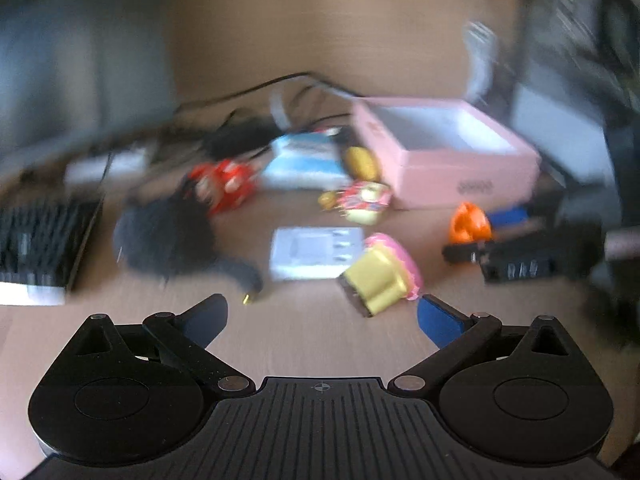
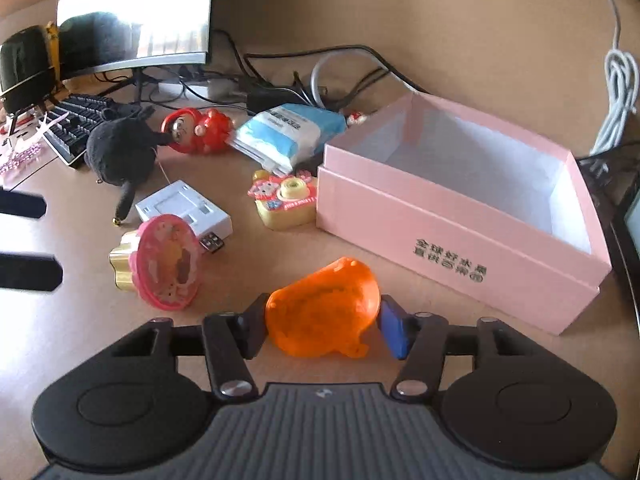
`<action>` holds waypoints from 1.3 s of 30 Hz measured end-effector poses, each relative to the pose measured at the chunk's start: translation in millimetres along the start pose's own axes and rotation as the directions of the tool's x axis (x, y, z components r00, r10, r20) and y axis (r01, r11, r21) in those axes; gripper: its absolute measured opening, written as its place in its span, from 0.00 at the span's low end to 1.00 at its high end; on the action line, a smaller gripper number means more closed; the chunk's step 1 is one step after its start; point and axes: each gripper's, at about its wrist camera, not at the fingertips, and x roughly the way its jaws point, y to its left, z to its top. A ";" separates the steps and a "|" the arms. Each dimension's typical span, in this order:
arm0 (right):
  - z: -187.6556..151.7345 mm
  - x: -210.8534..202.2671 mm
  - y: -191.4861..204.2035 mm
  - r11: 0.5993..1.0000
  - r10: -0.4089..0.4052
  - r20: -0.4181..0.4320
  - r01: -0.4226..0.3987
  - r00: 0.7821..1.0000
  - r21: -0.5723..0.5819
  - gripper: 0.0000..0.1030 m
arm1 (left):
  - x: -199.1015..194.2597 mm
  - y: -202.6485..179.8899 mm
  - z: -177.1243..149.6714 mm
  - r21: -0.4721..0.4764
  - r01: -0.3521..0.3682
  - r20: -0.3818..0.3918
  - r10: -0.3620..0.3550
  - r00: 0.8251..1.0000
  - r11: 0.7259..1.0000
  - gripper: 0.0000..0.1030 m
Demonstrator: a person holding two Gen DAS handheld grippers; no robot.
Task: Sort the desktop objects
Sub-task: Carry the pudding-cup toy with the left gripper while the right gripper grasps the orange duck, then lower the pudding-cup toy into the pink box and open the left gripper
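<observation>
My right gripper (image 2: 322, 330) is shut on an orange translucent toy (image 2: 324, 312), just in front of the open pink box (image 2: 448, 236). The left wrist view is blurred. It shows that toy (image 1: 470, 224) and the right gripper (image 1: 520, 256) beside the pink box (image 1: 460, 172). My left gripper (image 1: 322, 320) is open and empty above the desk, near a pink and yellow toy (image 1: 380, 276). That toy (image 2: 160, 264) lies on its side in the right wrist view.
On the desk lie a white adapter (image 2: 184, 210), a black plush (image 2: 120, 156), a red doll (image 2: 196, 130), a tissue pack (image 2: 288, 134) and a yellow toy camera (image 2: 284, 200). A keyboard (image 2: 72, 124), monitor (image 2: 136, 12) and cables (image 2: 320, 76) stand behind.
</observation>
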 end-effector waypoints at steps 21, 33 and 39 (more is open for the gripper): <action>-42.4 -87.2 -1.5 0.998 -0.020 -0.008 0.020 1.000 0.066 0.55 | 62.8 -44.0 17.6 0.272 0.116 -0.119 -0.087 0.989 0.955 0.64; -53.6 -117.9 -7.7 1.000 0.025 -0.036 -0.025 0.999 0.013 0.55 | -1.5 -77.0 7.5 0.216 0.166 -0.056 -0.158 0.986 0.962 0.64; -22.9 -161.2 -15.5 0.999 0.016 0.083 -0.013 0.996 -0.046 0.55 | -20.8 -77.1 51.6 0.205 0.151 0.101 -0.174 0.980 0.967 0.64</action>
